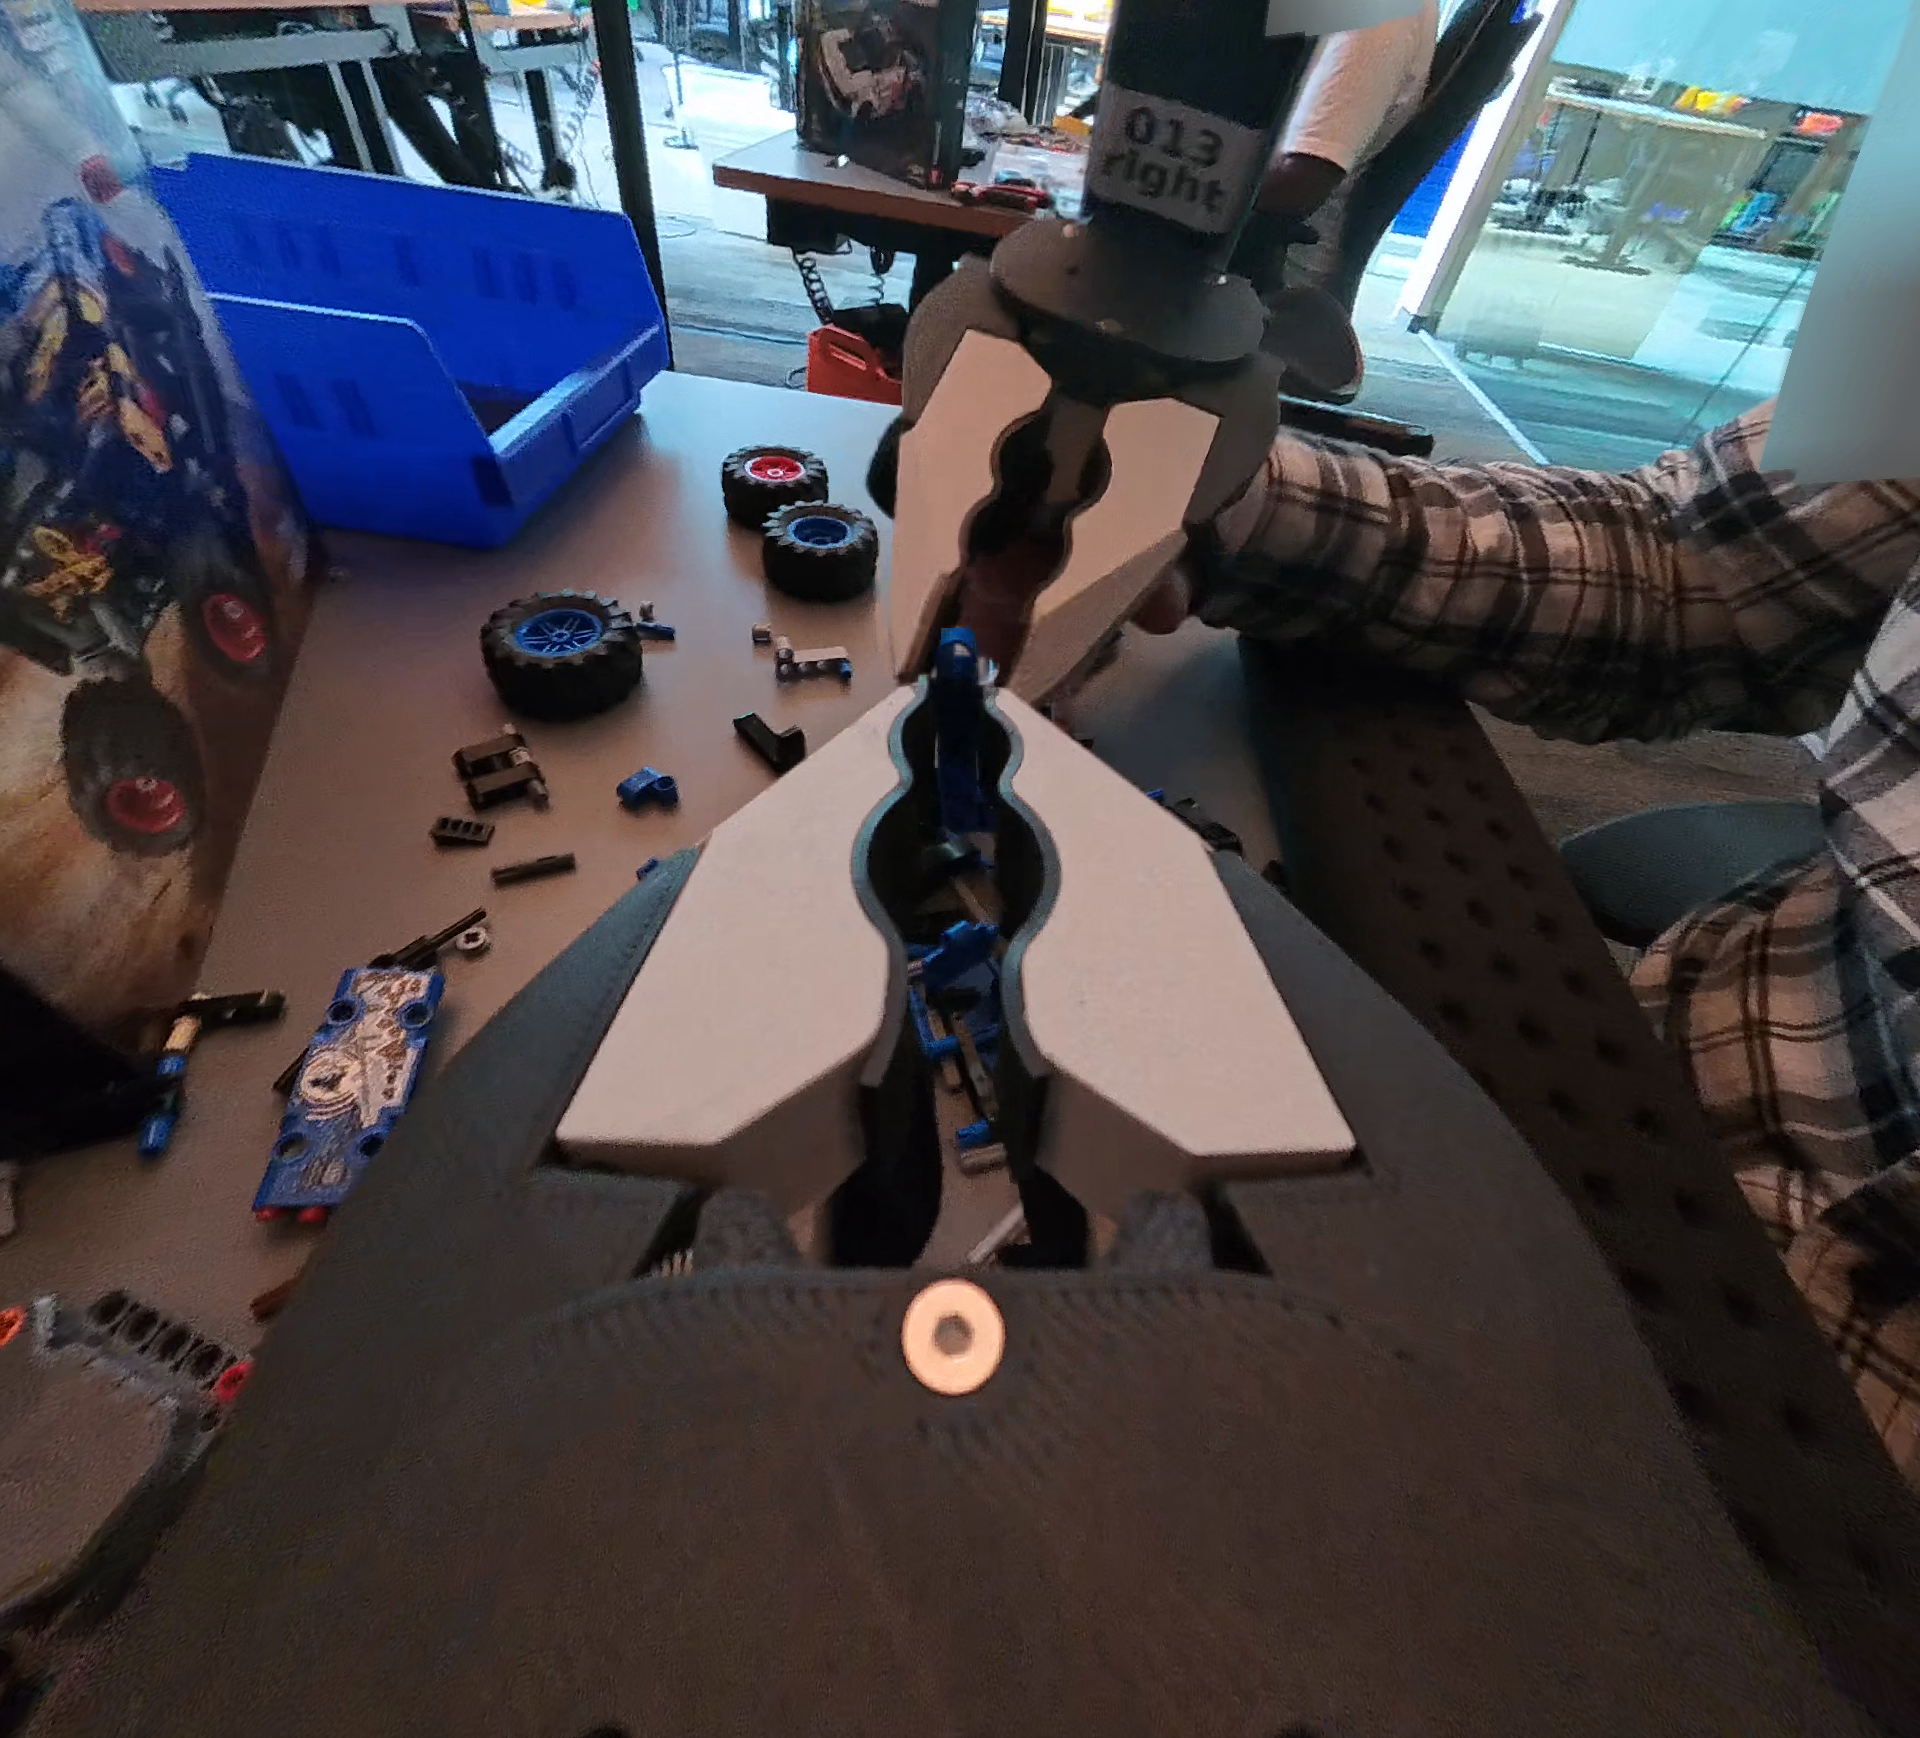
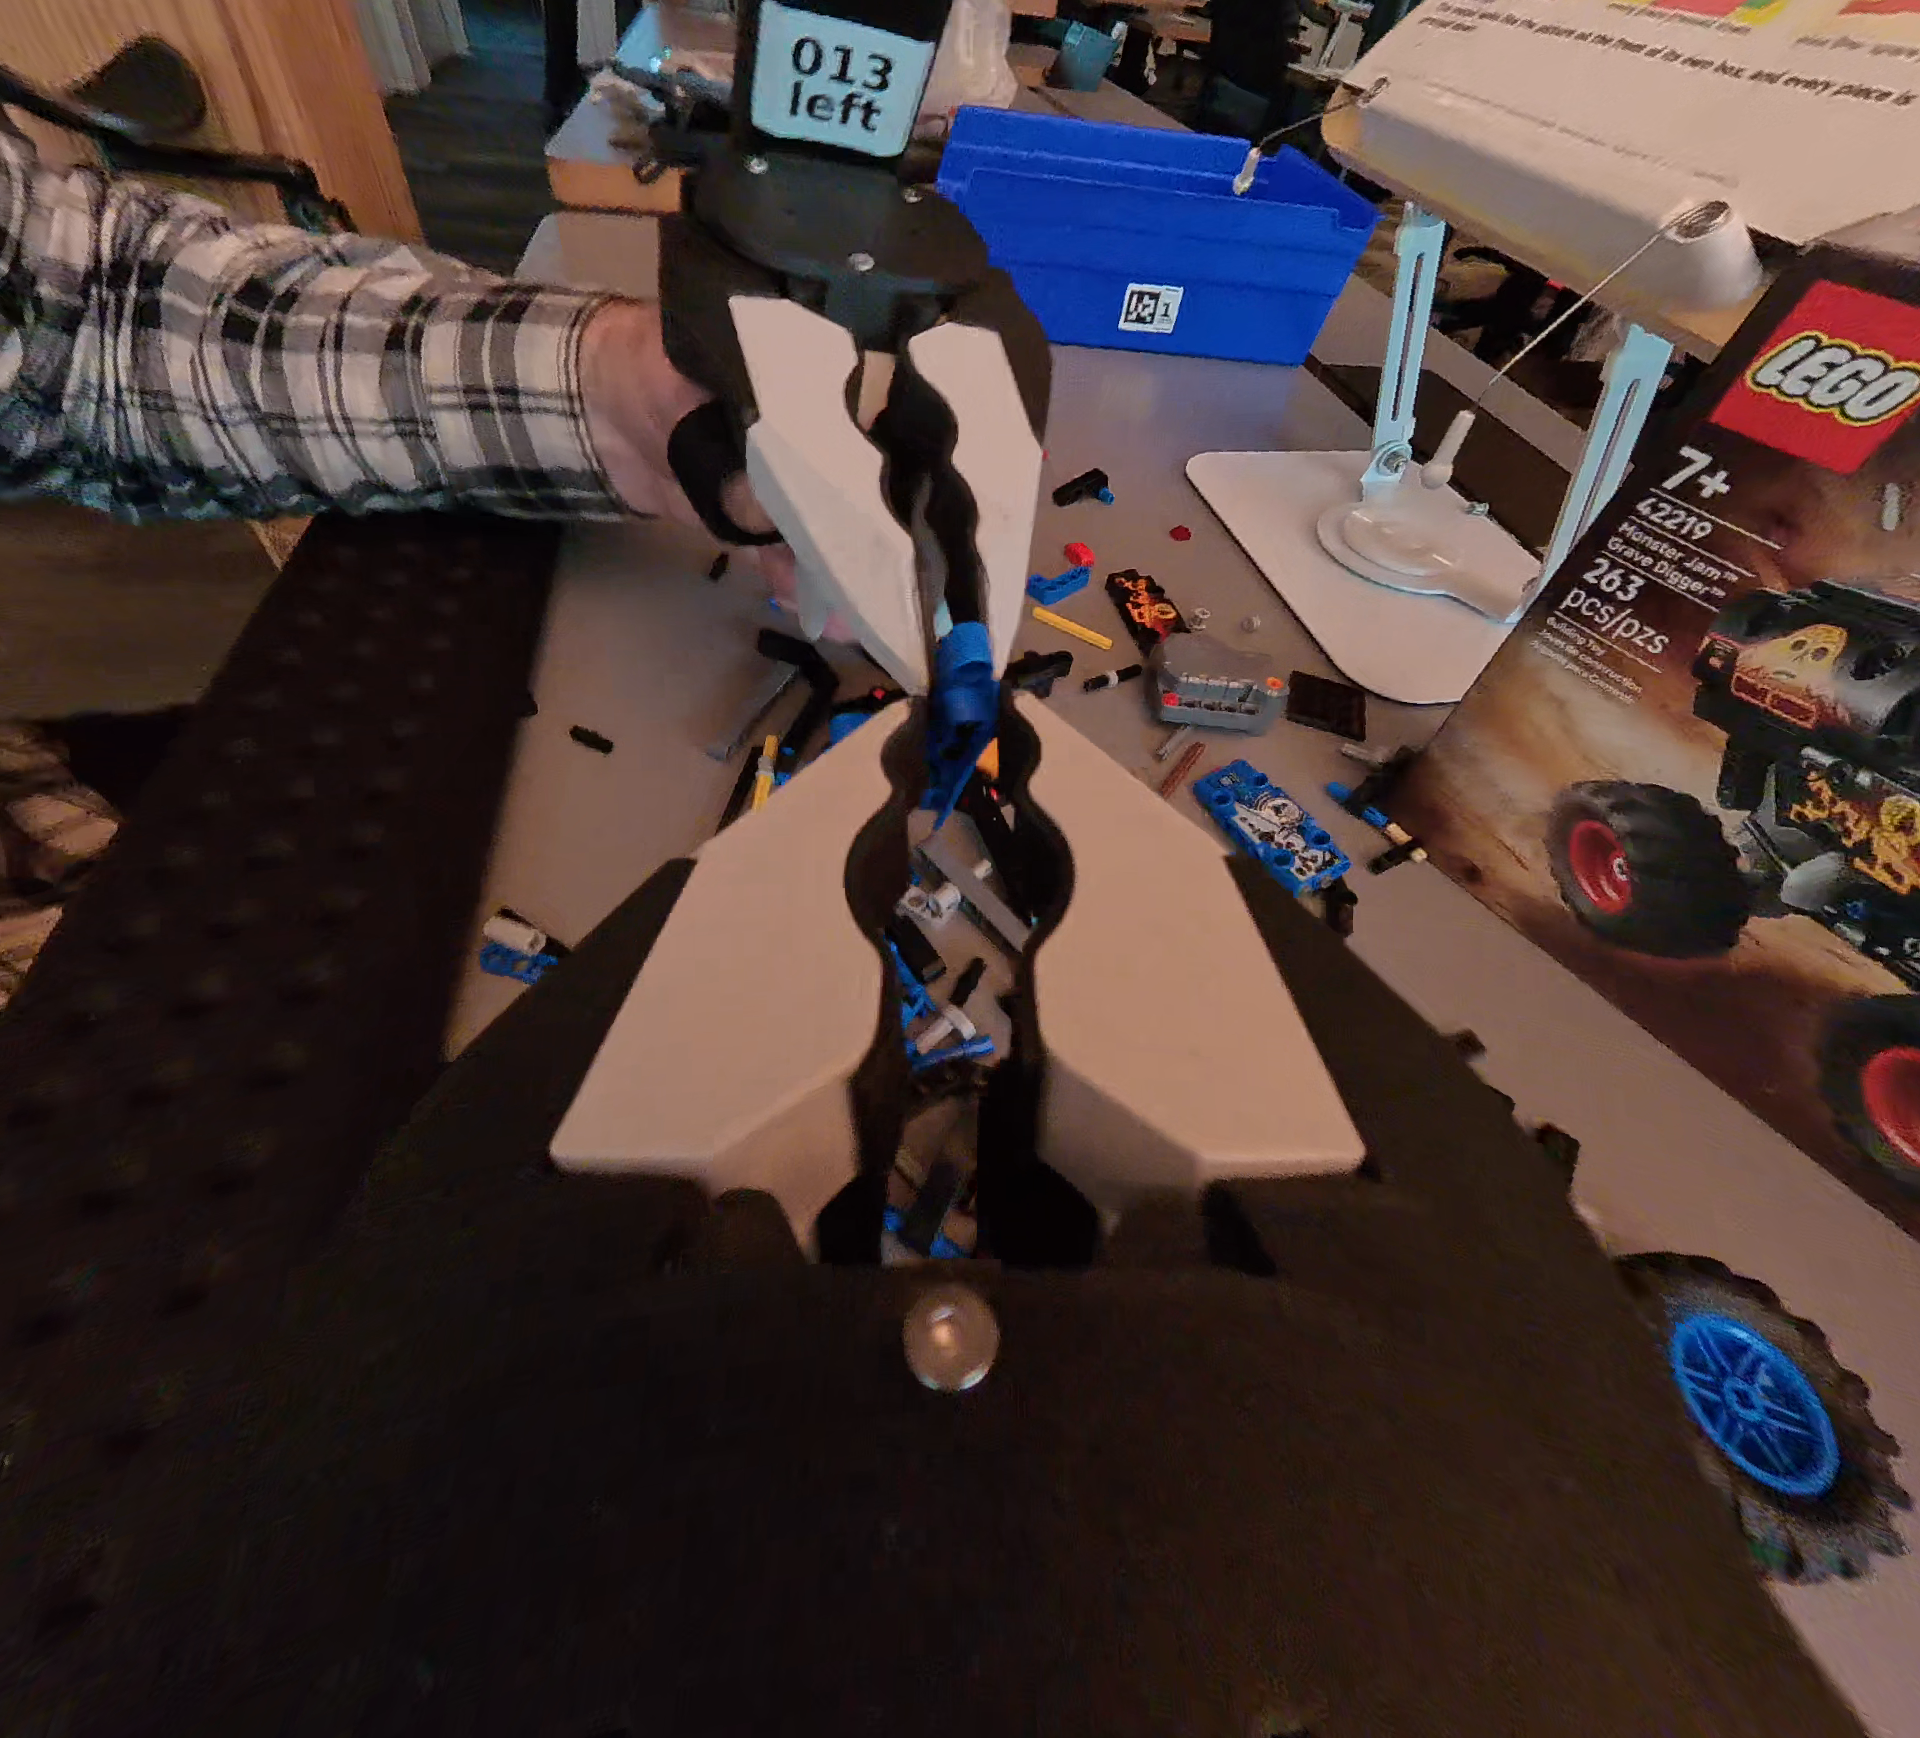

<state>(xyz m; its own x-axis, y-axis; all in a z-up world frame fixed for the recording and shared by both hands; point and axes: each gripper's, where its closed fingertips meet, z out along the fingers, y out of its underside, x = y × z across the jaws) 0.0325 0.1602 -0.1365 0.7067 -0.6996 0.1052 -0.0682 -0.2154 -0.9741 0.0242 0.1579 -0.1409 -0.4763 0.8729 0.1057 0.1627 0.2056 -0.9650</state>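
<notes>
- The left gripper (image 1: 951, 701), with pale grey wavy-edged fingers on a black body, has its fingers drawn nearly together, clamped on a small blue plastic building-toy piece (image 1: 956, 722).
- The right gripper (image 2: 961, 701), of the same build, meets it tip to tip from the opposite side; its fingers are also nearly closed and pinch the same blue piece, which is held in the air above the table.
- Each gripper carries a white printed label on its black stem; a hand in a plaid sleeve (image 1: 1507, 566) holds each one.
- The grey table (image 1: 364, 753) below is strewn with small blue, black, red and yellow toy parts.
- Three black rubber toy tyres lie left of the grippers, two with blue hubs (image 1: 561, 649) and one with a red hub (image 1: 774, 483).
- A blue printed flat panel (image 1: 348, 1086) lies nearer the camera.
- A blue plastic storage bin (image 1: 416, 358) stands at the table's far edge, bearing a small white sticker.
- A cardboard toy box picturing a monster truck (image 2: 1714, 753) stands upright beside a white stand (image 2: 1382, 566); it bears a red brand logo and printed text.
</notes>
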